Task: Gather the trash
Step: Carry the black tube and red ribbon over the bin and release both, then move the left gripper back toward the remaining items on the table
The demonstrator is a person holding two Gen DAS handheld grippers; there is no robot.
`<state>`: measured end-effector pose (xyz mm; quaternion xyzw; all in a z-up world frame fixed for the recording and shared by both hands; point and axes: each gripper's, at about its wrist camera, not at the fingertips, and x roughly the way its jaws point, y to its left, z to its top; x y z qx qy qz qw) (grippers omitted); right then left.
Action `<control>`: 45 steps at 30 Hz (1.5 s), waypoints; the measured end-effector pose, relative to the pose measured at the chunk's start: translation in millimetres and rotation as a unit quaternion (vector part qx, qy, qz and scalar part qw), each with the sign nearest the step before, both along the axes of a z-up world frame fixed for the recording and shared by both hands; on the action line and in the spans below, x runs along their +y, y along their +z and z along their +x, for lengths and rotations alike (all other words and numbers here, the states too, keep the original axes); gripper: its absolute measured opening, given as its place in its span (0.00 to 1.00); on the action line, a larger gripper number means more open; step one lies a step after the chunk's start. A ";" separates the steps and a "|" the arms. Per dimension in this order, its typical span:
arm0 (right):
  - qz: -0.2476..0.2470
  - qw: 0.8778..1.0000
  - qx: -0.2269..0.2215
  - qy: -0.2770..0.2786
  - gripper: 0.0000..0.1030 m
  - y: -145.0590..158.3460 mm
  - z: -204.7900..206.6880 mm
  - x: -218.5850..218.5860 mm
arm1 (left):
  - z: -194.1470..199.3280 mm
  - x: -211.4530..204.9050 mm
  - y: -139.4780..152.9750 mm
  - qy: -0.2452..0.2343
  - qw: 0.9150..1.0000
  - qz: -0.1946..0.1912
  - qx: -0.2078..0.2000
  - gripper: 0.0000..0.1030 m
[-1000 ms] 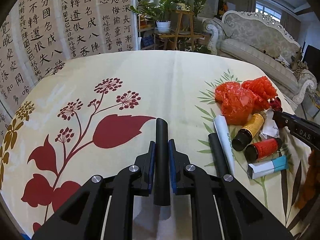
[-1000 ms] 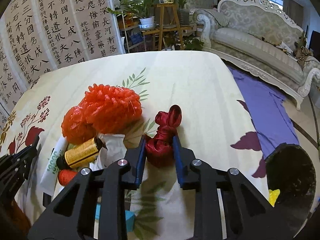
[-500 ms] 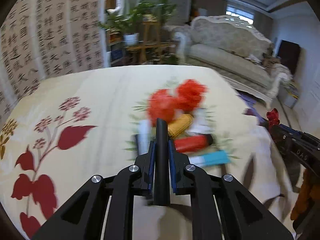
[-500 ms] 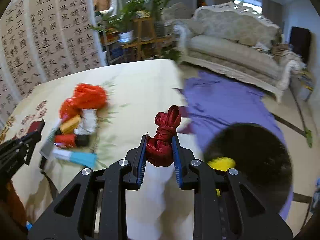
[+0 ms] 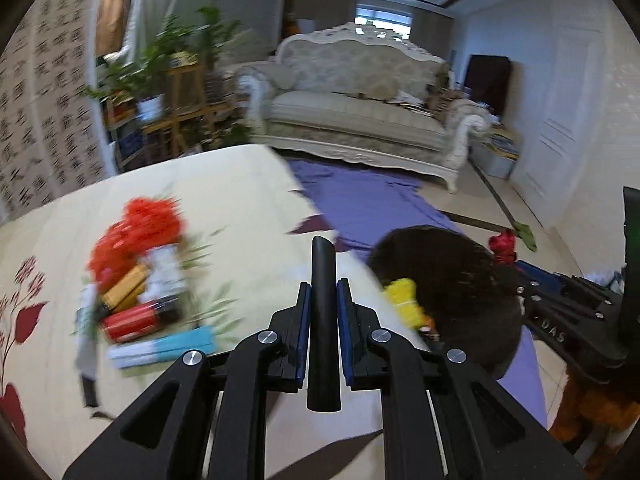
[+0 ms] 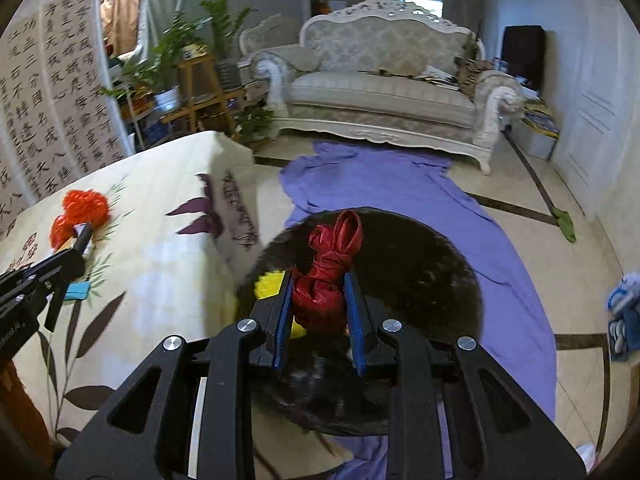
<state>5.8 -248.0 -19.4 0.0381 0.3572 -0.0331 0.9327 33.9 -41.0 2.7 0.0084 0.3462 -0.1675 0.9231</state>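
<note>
While the right gripper (image 6: 320, 300) clamps a crumpled red ribbon wad (image 6: 330, 270) above the round black bin (image 6: 432, 264), the left gripper (image 5: 323, 312) pinches a black tube (image 5: 323, 320); an off-centre release could land it on the purple cloth (image 6: 400, 184).

Cream sofa (image 6: 384, 92) against the far wall, purple cloth (image 6: 400, 184) on the floor before it, potted plants (image 6: 176, 60) to its left, calligraphy screen (image 6: 52, 92) further left

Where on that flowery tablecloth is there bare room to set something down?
The tablecloth lies bare between the red mesh bag and the far edge, and again between the trash pile and the edge beside the black bin. It is crowded around the red bottle and blue-white tube.
</note>
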 end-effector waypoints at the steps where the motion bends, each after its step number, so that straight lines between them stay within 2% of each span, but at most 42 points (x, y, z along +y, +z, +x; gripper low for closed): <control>1: 0.002 1.000 0.000 -0.006 0.23 -1.0 -0.4 -6.6 | -0.1 -7.8 -0.1 -0.013 1.000 -0.008 -0.001 0.14; 8: 0.009 1.000 -0.003 -0.030 0.23 -7.0 -0.3 -36.2 | 10.8 -58.3 -1.4 -0.052 0.999 0.009 -0.009 0.14; 22: 0.023 0.998 -0.002 -0.051 0.25 -18.2 23.8 -70.1 | 38.3 -121.3 -16.4 -0.085 0.995 0.047 -0.010 0.14; 23: 0.024 0.998 -0.001 -0.051 0.25 -18.9 26.4 -72.5 | 40.3 -124.0 -18.1 -0.087 0.995 0.050 -0.010 0.15; 26: 0.026 0.998 -0.001 -0.058 0.35 -21.4 28.8 -78.6 | 46.4 -122.9 -21.6 -0.078 0.995 0.055 -0.006 0.44; 27: 0.026 0.998 -0.002 -0.061 0.37 -21.9 27.9 -80.4 | 47.2 -120.5 -22.2 -0.072 0.996 0.052 -0.006 0.48; 37: 0.028 0.997 -0.002 -0.067 0.38 -21.4 24.9 -85.8 | 47.9 -105.3 -14.6 -0.039 0.998 0.043 -0.006 0.65; 42: 0.025 0.998 -0.008 -0.059 0.43 -15.0 21.8 -74.5 | 44.9 -88.9 -4.8 -0.021 0.999 0.034 -0.010 0.67; 45: 0.026 0.998 -0.012 -0.051 0.43 -10.9 19.6 -66.2 | 38.8 -73.1 -1.2 -0.009 0.999 0.031 -0.012 0.68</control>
